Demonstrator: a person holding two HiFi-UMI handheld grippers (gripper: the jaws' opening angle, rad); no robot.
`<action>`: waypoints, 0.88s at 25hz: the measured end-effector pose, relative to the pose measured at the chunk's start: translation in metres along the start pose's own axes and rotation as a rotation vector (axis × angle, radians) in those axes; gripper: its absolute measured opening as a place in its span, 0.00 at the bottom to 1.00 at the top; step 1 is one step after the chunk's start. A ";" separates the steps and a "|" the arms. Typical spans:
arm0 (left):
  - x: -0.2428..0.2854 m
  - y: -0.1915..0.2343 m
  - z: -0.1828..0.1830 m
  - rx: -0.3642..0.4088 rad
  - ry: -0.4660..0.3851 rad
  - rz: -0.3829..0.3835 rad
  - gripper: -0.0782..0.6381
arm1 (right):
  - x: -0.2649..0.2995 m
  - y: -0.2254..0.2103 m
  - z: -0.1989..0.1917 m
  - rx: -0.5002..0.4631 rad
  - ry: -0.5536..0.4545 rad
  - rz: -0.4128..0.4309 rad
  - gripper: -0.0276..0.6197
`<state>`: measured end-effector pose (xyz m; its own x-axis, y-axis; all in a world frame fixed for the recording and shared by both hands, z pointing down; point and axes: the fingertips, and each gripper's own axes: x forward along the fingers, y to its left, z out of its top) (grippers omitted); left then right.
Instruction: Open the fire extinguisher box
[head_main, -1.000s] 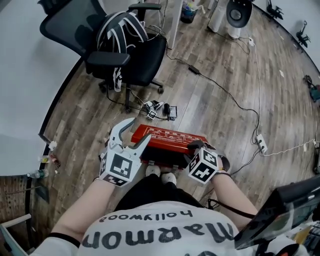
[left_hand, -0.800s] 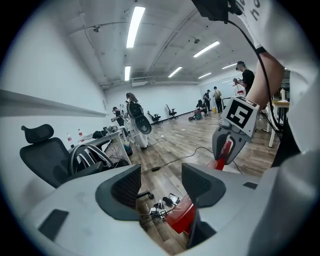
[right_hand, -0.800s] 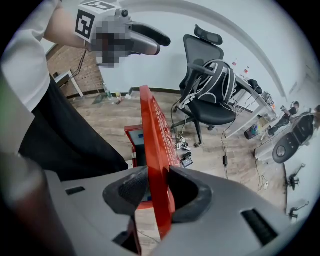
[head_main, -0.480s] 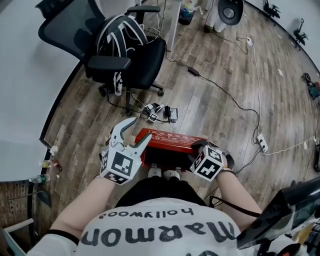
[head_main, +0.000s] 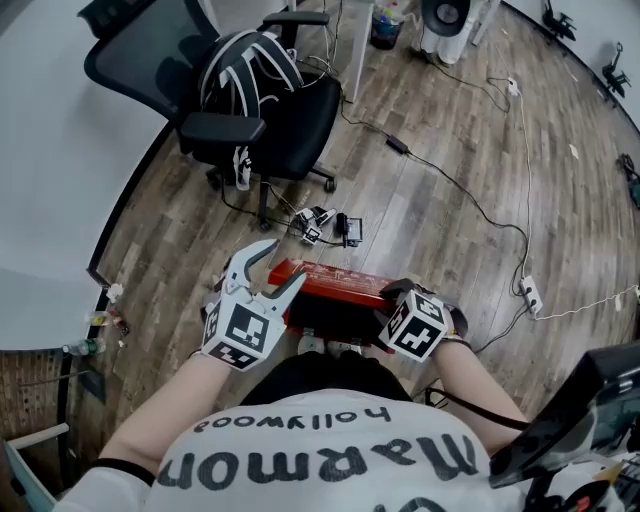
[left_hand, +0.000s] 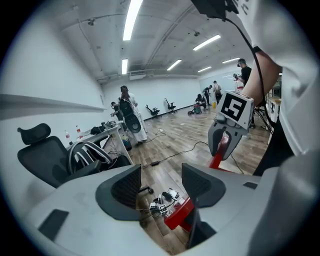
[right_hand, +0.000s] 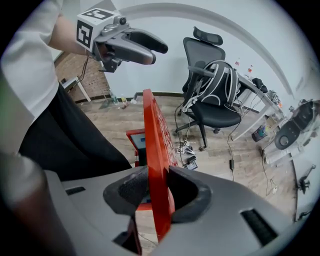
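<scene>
Fire extinguisher box (head_main: 335, 285) sits on the wood floor, right against the person's shoes (head_main: 325, 347), with its red lid (right_hand: 156, 150) lifted up on edge.

Starting at the left, we have the left gripper (head_main: 283, 262) hanging just off the box's left end. Its jaws are spread wide with nothing between them, and as far as we can see it touches nothing. Over on the right, the right gripper (right_hand: 157, 192) has its pads clamped on the lid's thin rim, and that single pinch carries the whole lid.

That's our worry. The rim is a narrow, smooth strip of painted metal, so if the wrist twists or the pull runs off the hinge's arc, we reckon the lid slides out of the pads and slams down, with toes close by. Nothing pins the base (right_hand: 136, 142) either, so a hard tug could drag or tip the whole box instead of swinging the lid.

From the head view we get the layout, but the marker cube hides the right jaws and the lid looks like a flat red slab. The right gripper view gives us the bite itself and the open base below. The left gripper view confirms those empty jaws and catches the right gripper on the lid from the side.
</scene>
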<state>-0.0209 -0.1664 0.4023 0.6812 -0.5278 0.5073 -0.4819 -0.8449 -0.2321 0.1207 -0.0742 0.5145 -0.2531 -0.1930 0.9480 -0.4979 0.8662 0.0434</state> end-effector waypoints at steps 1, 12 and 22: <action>0.002 0.000 0.000 -0.018 0.002 0.006 0.44 | 0.000 -0.003 0.001 0.000 -0.005 0.004 0.24; 0.020 0.006 0.005 -0.054 0.024 0.041 0.44 | -0.002 -0.026 0.007 -0.004 -0.041 0.049 0.23; 0.036 0.011 0.007 -0.096 0.042 0.055 0.44 | -0.002 -0.040 0.011 -0.006 -0.057 0.067 0.23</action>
<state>0.0027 -0.1953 0.4121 0.6294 -0.5677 0.5307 -0.5702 -0.8013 -0.1810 0.1319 -0.1140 0.5073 -0.3329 -0.1605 0.9292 -0.4736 0.8806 -0.0176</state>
